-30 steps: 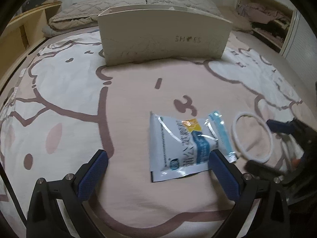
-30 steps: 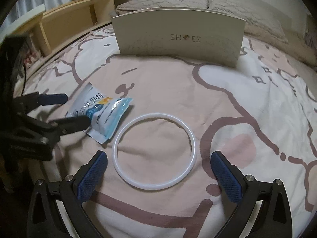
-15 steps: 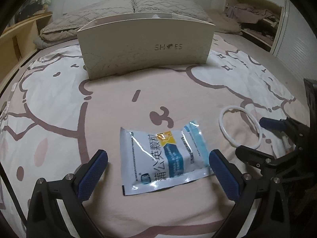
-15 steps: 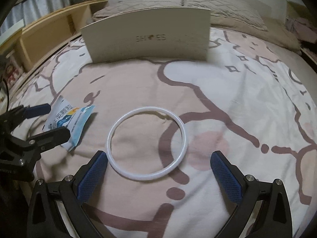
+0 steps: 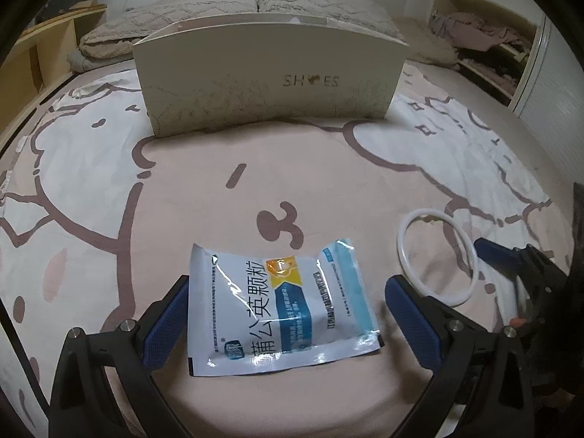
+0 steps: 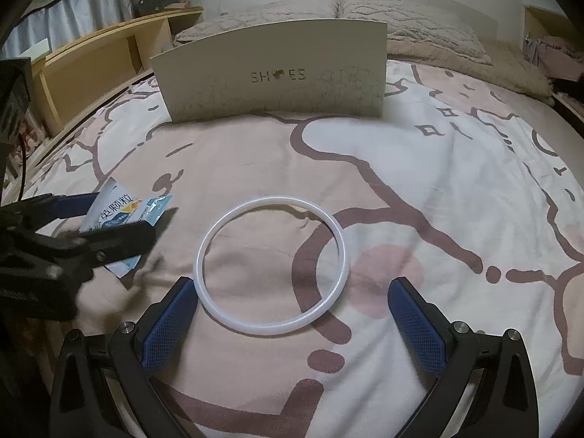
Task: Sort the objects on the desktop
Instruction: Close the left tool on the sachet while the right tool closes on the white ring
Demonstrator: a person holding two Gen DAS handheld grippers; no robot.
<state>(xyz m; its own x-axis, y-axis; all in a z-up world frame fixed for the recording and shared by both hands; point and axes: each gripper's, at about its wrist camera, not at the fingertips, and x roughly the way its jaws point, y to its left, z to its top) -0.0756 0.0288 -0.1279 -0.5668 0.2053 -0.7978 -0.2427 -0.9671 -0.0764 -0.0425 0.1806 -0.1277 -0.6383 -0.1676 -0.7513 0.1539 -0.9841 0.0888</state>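
left gripper [image 5: 288,323] spread around sachet [image 5: 277,306], right gripper [image 6: 292,323] (likewise spread) at ring [image 6: 271,266]

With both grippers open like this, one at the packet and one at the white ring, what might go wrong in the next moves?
1. The packet lies flat and glossy on the soft bedsheet; the left gripper may slide over it or pinch fabric instead.
2. The ring is thin and wide; the right gripper may push it away instead of gripping its rim.
3. The grippers work close together, so they may collide.
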